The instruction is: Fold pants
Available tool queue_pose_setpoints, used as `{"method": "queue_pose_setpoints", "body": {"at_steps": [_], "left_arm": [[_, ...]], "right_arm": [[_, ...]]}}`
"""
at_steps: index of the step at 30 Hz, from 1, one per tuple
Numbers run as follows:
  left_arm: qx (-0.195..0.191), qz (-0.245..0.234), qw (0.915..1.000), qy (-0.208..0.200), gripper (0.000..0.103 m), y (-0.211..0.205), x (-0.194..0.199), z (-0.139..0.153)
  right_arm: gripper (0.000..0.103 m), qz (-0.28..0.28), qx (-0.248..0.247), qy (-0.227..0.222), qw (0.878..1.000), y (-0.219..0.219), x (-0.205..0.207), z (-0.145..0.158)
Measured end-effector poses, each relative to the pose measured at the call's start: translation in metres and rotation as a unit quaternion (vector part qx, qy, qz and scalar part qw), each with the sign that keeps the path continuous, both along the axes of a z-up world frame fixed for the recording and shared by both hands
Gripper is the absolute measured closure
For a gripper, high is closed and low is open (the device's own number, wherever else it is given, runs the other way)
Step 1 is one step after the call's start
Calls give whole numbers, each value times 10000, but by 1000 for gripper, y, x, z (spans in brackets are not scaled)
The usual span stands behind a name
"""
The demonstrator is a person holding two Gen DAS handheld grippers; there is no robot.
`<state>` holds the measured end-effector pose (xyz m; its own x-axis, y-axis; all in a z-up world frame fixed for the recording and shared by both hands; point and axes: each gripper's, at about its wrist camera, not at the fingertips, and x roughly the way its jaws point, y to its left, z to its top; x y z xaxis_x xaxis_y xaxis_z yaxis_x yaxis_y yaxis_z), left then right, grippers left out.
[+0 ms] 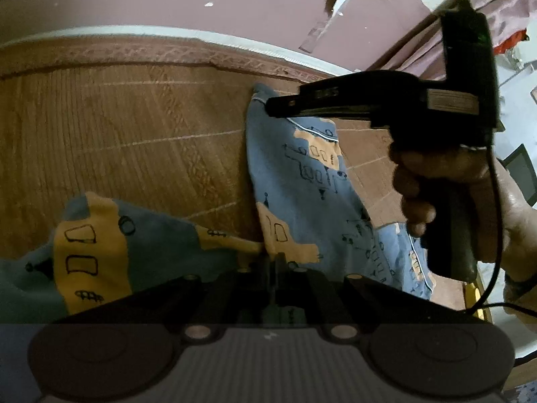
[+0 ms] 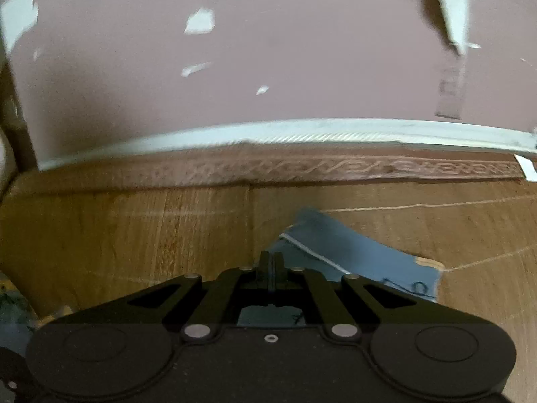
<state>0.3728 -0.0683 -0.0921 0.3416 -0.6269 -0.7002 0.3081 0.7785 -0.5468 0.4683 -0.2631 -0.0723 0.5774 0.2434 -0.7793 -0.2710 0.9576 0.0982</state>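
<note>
The pants (image 1: pixel 295 181) are blue with orange patches and black line drawings. They hang lifted above a brown woven mat (image 1: pixel 134 141). My left gripper (image 1: pixel 273 262) is shut on the cloth near the bottom middle of the left wrist view. My right gripper (image 1: pixel 272 105), held by a hand, shows at the right of that view, shut on the upper edge of the pants. In the right wrist view my right gripper (image 2: pixel 272 258) is shut on a blue edge with white piping (image 2: pixel 352 252).
The mat's patterned border (image 2: pixel 335 171) and a white strip (image 2: pixel 302 131) run along a mauve wall (image 2: pixel 268 50) with peeling paint. Pink cloth (image 1: pixel 503 10) hangs at the far right. A black cable (image 1: pixel 496 235) trails from the right gripper.
</note>
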Motion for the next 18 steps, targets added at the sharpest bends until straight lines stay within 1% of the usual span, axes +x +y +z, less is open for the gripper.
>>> {"method": "queue_pose_setpoints", "body": {"at_steps": [3,4,5,6,7,8,11,13,14,16,18], "left_arm": [[143,-51,9998,-119,101,-5,-3,6],[172,-49,9998,-132,101,-7,-3,8],[200,-46,9997,-148,101,-8,-4,9],[234,-46,9996,-164,101,-9,-4,9],[272,-46,9995,-173,101,-9,-4,9],[302,-35,9994,-168,101,-11,-3,8],[377,-38,9992,-150,101,-10,-4,5],[348,-34,9993,-129,101,-8,-3,2],[318,-25,9994,-118,101,-7,-2,2],[290,-13,9995,-115,101,-6,-2,2],[297,-27,9995,-139,101,-6,-3,2]], "right_arm": [[103,-63,167,-44,9998,-10,-4,7],[103,-31,226,37,9997,-11,-3,7],[99,-18,239,181,9995,-10,-1,6],[92,-54,249,290,9993,-8,1,4],[80,-72,228,339,9991,-5,2,1],[72,-72,159,365,9992,-1,4,-1],[66,-141,81,467,9988,7,7,-8],[65,-341,10,582,9977,11,10,-16],[64,-398,7,537,9978,12,9,-17],[63,-437,-104,514,9977,16,8,-18],[66,-472,-185,428,9978,20,4,-20]]}}
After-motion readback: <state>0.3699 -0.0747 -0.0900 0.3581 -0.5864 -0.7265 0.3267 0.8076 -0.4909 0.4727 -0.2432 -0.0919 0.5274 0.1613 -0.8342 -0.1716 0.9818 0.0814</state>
